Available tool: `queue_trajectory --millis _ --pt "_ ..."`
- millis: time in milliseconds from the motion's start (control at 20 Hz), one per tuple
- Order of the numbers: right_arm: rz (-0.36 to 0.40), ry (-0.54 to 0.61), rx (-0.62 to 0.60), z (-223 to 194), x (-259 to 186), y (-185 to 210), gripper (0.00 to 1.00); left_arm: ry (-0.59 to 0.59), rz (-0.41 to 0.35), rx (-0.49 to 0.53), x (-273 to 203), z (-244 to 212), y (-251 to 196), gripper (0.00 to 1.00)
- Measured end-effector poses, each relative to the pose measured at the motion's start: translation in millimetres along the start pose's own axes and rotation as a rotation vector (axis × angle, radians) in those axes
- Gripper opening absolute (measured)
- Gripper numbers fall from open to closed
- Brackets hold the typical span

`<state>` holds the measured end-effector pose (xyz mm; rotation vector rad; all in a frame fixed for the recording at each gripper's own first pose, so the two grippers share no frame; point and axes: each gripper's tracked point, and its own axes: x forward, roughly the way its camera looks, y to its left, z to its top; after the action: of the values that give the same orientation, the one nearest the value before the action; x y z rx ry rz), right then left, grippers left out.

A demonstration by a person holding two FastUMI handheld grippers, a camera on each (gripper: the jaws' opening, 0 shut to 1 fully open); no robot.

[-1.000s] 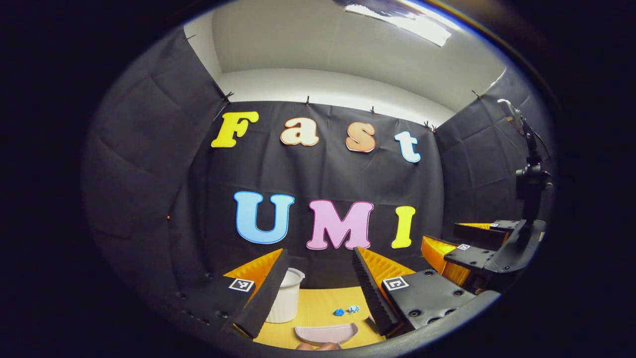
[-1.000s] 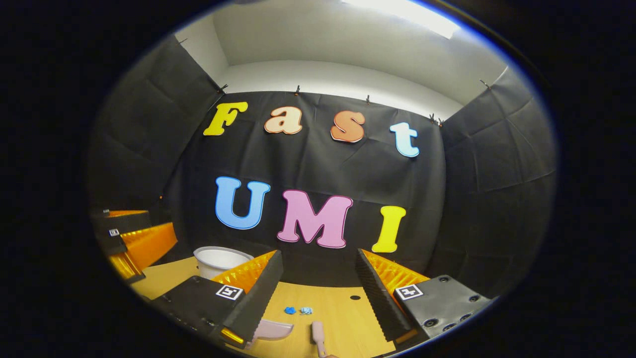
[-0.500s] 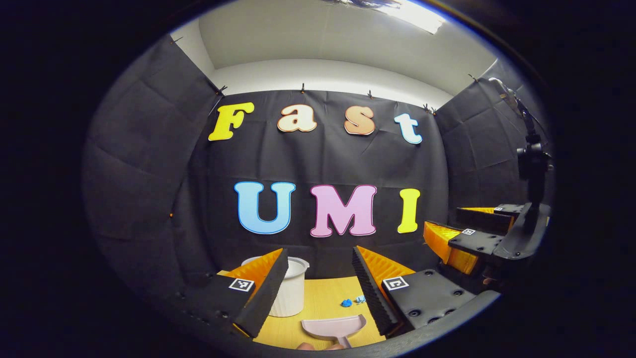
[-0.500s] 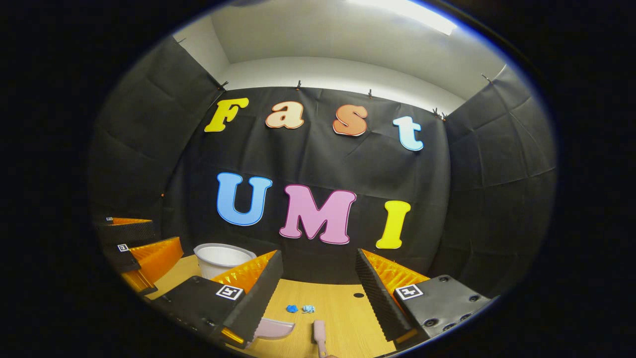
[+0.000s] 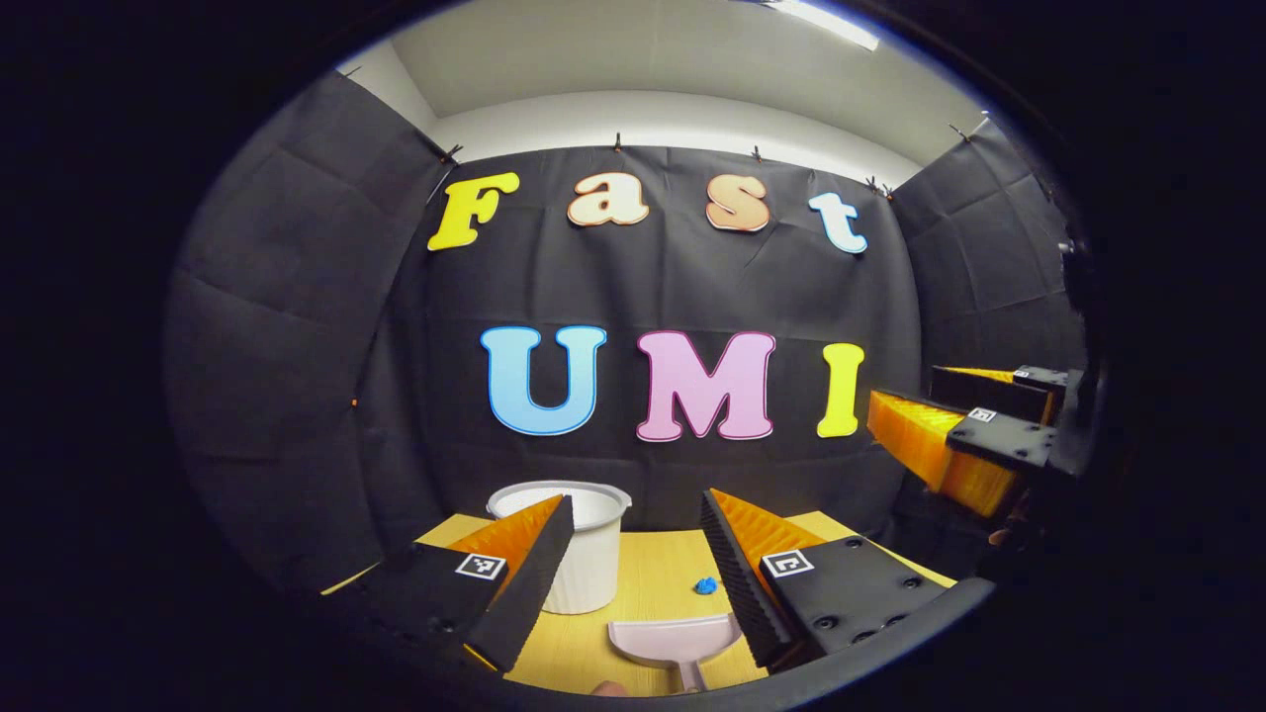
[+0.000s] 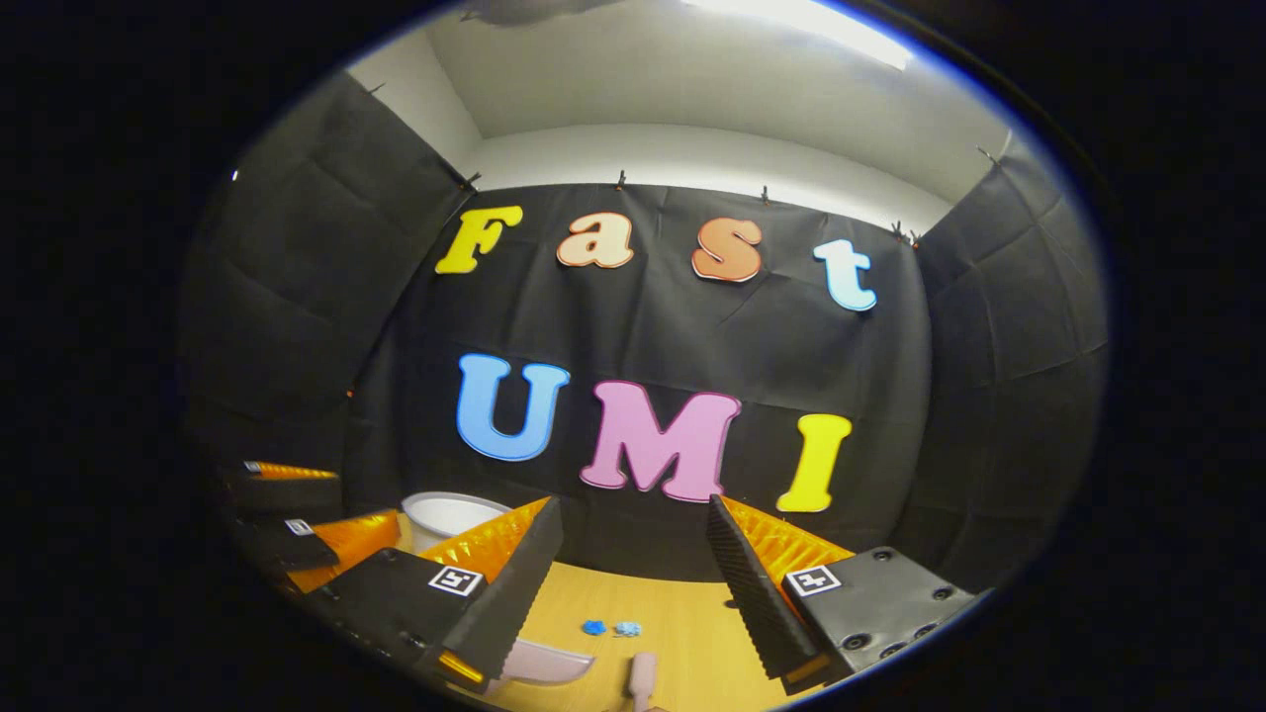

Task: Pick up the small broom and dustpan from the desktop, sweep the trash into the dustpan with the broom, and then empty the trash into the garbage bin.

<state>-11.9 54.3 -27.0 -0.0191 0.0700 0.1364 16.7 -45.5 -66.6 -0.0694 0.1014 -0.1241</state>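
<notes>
Between my left fingers: one dustpan [image 5: 673, 638] lies on the desktop [image 5: 653, 583], low and close; my left claw [image 5: 633, 578] gapes wide, gripping nothing.
Below my right claw: one broom [image 6: 643, 677] handle tip at the bottom edge; my right claw [image 6: 633, 593] is spread wide, gripping nothing.
Trash: two blue scraps [image 6: 608, 628] side by side, beyond dustpan and broom.
Bin: one white garbage bin [image 5: 584, 554], farther back left, near the wall.

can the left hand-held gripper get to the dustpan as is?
Probably yes. The left hand-held gripper is open, and the dustpan lies on the desktop just ahead between its fingers, apart from the white bin, with nothing between.
</notes>
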Motion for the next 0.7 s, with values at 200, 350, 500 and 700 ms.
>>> queue_trajectory --millis 200,350,500,700 --pt "-0.021 0.027 -0.007 -20.9 11.9 -33.0 0.95 0.161 -0.014 0.032 21.5 -49.9 -14.2 0.76" --pt "-0.02 0.063 0.019 -36.3 19.3 -51.5 0.95 0.44 -0.018 0.023 28.1 -112.2 -23.6 0.76" --pt "-0.04 0.088 0.083 -52.3 28.6 -73.4 0.94 0.686 -0.027 -0.024 25.9 -175.0 -38.4 0.78" --pt "-0.001 0.163 0.094 -92.4 40.2 -87.8 0.95 0.908 -0.032 -0.024 11.7 -235.6 -52.8 0.79"
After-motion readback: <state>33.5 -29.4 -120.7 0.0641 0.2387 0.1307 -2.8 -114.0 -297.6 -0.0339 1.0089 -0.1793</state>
